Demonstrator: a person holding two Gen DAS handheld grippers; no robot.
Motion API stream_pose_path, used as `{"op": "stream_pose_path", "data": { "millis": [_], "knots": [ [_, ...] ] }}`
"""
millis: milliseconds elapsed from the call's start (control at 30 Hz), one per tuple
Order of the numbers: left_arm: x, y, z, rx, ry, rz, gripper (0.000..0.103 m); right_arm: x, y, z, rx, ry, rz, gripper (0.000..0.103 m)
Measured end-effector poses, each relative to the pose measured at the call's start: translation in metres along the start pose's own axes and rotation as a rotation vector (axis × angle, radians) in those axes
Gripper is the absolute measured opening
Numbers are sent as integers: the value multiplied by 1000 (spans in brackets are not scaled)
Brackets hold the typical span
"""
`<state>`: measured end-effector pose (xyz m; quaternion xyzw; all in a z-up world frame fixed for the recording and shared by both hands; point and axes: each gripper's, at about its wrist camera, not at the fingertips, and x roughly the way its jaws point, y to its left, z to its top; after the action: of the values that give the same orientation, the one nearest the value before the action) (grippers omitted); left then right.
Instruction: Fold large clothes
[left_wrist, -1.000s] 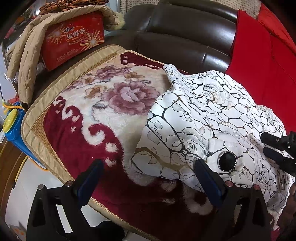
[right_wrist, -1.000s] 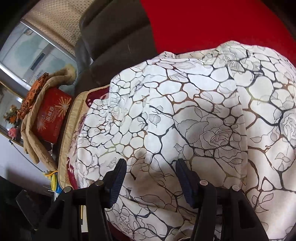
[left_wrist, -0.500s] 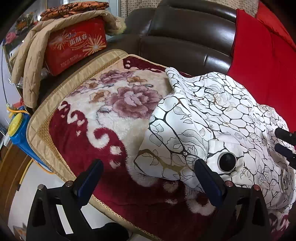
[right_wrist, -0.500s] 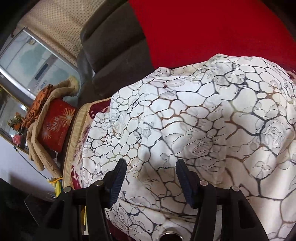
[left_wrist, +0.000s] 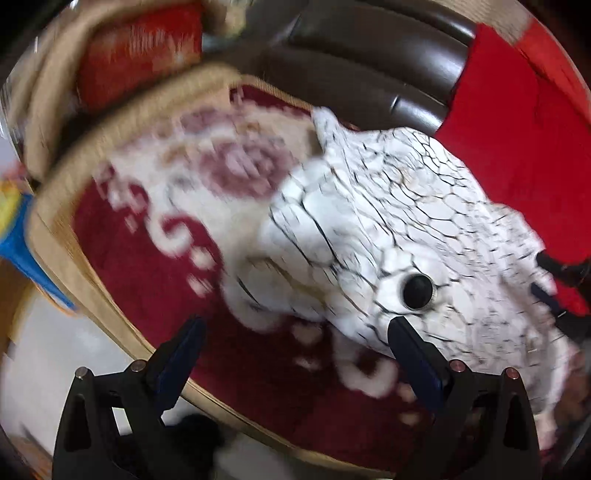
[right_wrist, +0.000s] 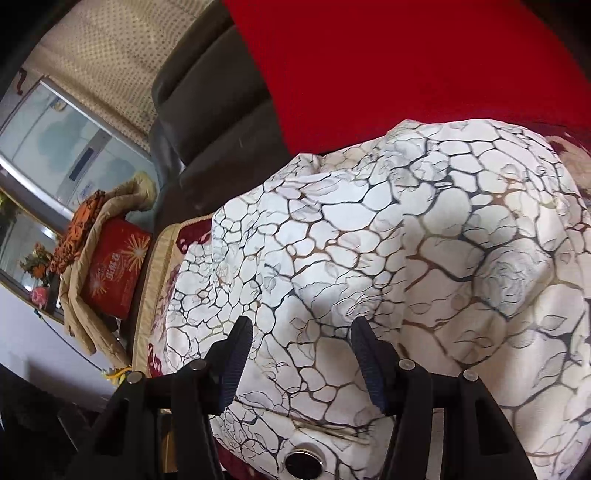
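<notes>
Garment: white padded coat with a dark crackle-and-rose print (right_wrist: 388, 236), bunched on the red-and-cream floral blanket (left_wrist: 155, 236) over the dark leather sofa (left_wrist: 362, 70).
Left claw (left_wrist: 291, 336): spread wide, empty, pointing at the coat's near hem by its large black button (left_wrist: 417, 290).
Right claw (right_wrist: 301, 336): released, empty, directly over the coat's bulk, so likely nearer.
Long axis: cannot tell; coat is heaped.

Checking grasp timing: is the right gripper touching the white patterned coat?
Cannot tell. Right wrist view: the open right gripper frames the white patterned coat, but neither contact nor gap shows plainly.
</notes>
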<state>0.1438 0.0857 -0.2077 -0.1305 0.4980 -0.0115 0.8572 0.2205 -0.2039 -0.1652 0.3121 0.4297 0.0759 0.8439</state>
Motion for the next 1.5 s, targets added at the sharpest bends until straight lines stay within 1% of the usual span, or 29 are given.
{"op": "stream_pose_path", "data": {
  "millis": [33,100,167,233,300,367,433,467,533,600,667,700,767,833,867,900,1000,1033,1067,1100,1167,1233,1267,1300,1333,1367,1400,1433,1500],
  "knots": [
    [5,5,1,-46,34,-42,99,-2,-1,1,5,-3,3,60],
    [15,13,3,-129,82,-103,99,-4,-2,1,6,-4,8,60],
    [24,20,6,-204,108,-153,99,-5,-2,1,4,-2,9,60],
    [36,24,11,-281,138,-230,99,-5,-3,1,2,2,7,60],
    [46,24,17,-343,149,-306,99,-5,-5,2,11,3,6,60],
    [57,20,23,-392,162,-360,99,-6,-8,3,23,0,5,60],
    [65,14,27,-446,154,-449,99,-7,-11,4,31,-4,1,60],
    [67,13,29,-465,148,-468,99,-8,-13,5,36,-7,0,60],
    [70,12,32,-508,114,-481,97,-10,-15,6,41,-11,-1,60],
    [74,11,34,-522,101,-488,97,-11,-18,8,45,-16,-2,60],
    [75,11,34,-533,94,-488,89,-13,-20,9,47,-19,-4,60],
    [75,11,33,-534,89,-489,88,-14,-22,10,50,-20,-6,60],
    [73,11,32,-537,80,-485,81,-15,-27,12,60,-23,-9,60],
    [70,18,32,-542,77,-472,61,-15,-32,13,75,-24,-15,60],
    [69,20,34,-535,72,-469,58,-15,-34,13,82,-24,-20,60],
    [65,20,33,-523,66,-468,58,-15,-38,14,93,-23,-27,60],
    [57,9,37,-448,37,-424,59,-13,-46,14,119,-9,-38,60],
    [57,3,39,-422,36,-411,72,-12,-48,14,126,-4,-43,60],
    [59,1,40,-403,45,-415,88,-11,-49,14,131,2,-47,60],
    [64,-2,41,-393,58,-425,90,-10,-50,13,135,4,-47,60],
    [71,3,40,-424,62,-427,90,-10,-51,12,137,6,-44,60],
    [72,9,41,-462,49,-461,88,-10,-50,13,131,6,-45,60],
    [70,9,41,-463,42,-468,79,-9,-49,13,129,6,-46,60],
    [66,8,42,-441,27,-453,68,-8,-49,13,128,7,-45,60],
    [63,6,43,-408,21,-432,45,-8,-49,13,129,7,-45,60],
    [61,2,45,-369,13,-423,45,-6,-49,13,128,8,-46,60],
    [59,1,45,-351,4,-427,45,-6,-49,13,128,9,-47,60],
    [61,1,46,-355,12,-428,46,-5,-49,14,128,9,-46,60],
    [69,6,48,-392,46,-441,60,-4,-48,14,128,10,-44,60]
  ]
}}
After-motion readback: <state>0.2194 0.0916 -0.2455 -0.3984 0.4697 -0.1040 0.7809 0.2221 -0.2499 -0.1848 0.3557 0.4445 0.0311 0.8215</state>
